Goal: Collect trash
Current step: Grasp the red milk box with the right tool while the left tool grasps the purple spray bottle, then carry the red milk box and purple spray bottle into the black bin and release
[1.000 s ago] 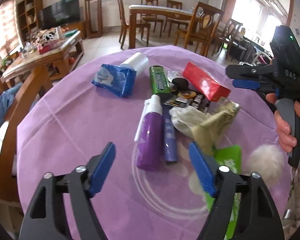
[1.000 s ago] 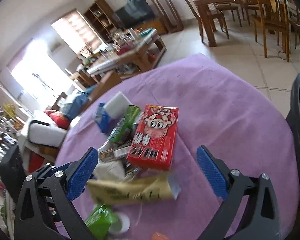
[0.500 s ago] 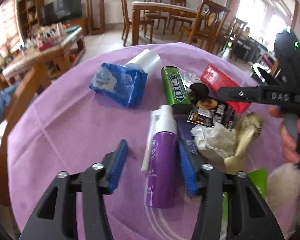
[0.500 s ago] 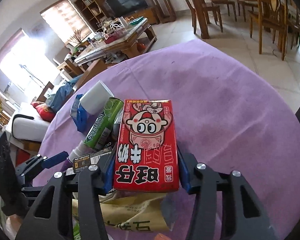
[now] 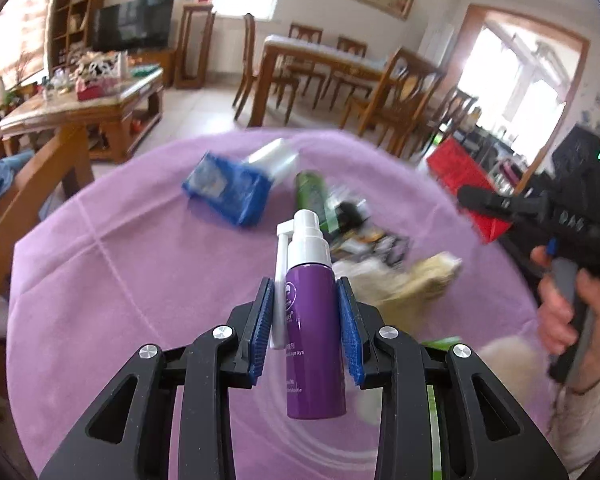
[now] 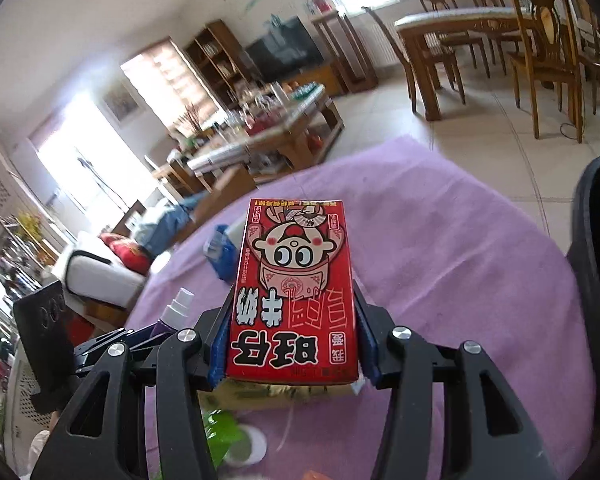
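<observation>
My left gripper (image 5: 306, 328) is shut on a purple spray bottle (image 5: 312, 320) with a white pump top, held above the purple tablecloth (image 5: 120, 280). My right gripper (image 6: 292, 340) is shut on a red cartoon milk carton (image 6: 294, 292), lifted off the table; it also shows in the left wrist view (image 5: 464, 188). On the cloth lie a blue tissue pack (image 5: 228, 192), a white roll (image 5: 274, 156), a green gum pack (image 5: 314, 196), dark wrappers (image 5: 372, 240) and a crumpled yellowish bag (image 5: 412, 280).
A green wrapper and white lid (image 6: 236, 440) lie under the right gripper. A black bin edge (image 6: 596, 280) stands at the table's right. A wooden chair back (image 5: 32, 200) is at the left edge. A dining table (image 5: 320, 64) and a coffee table (image 5: 80, 108) stand beyond.
My left gripper closed on the purple spray bottle and lifted it. My right gripper closed on the red carton and raised it off the pile.
</observation>
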Motion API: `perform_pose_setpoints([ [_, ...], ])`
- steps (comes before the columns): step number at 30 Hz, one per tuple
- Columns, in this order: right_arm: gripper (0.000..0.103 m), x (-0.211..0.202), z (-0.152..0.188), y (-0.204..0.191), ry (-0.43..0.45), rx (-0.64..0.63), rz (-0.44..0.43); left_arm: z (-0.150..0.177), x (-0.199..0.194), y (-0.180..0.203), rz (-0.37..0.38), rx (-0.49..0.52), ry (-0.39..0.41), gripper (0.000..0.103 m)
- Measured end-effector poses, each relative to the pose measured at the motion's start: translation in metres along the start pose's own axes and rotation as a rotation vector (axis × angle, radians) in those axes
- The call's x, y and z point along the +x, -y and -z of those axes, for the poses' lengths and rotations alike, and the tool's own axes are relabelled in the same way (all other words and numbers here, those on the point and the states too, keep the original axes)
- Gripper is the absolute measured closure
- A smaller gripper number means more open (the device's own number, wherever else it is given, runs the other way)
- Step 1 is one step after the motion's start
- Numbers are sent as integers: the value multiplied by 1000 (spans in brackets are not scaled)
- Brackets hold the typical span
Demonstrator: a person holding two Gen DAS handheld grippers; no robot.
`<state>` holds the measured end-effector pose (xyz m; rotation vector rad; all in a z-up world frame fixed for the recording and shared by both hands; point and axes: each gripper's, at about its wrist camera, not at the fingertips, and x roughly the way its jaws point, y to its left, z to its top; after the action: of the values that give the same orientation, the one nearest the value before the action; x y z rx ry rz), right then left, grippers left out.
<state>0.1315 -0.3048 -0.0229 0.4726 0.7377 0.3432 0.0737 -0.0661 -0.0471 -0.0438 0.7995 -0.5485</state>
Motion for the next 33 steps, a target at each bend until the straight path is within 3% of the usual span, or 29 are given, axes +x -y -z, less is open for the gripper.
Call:
perform_pose_setpoints([
  [4,54,-44,5,9,87,10,-15,-9,-26,25,54,23,61,71],
  [9,53,-107,6,36,228,33,53,-26,-37,77,138,73,105,71],
  [13,53,-166,2,78,366,103,133,-39,-23,127,217,109,111,71],
  [18,53,-210,1,133,463,186,246,-53,15,189,321,147,77,71],
  [21,53,-224,6,163,505,251,273,-61,41,227,378,160,60,71],
  [26,53,-235,8,197,536,313,290,-67,92,285,410,203,21,71],
  [33,53,-214,14,229,478,382,281,-58,158,337,395,250,-44,71],
])
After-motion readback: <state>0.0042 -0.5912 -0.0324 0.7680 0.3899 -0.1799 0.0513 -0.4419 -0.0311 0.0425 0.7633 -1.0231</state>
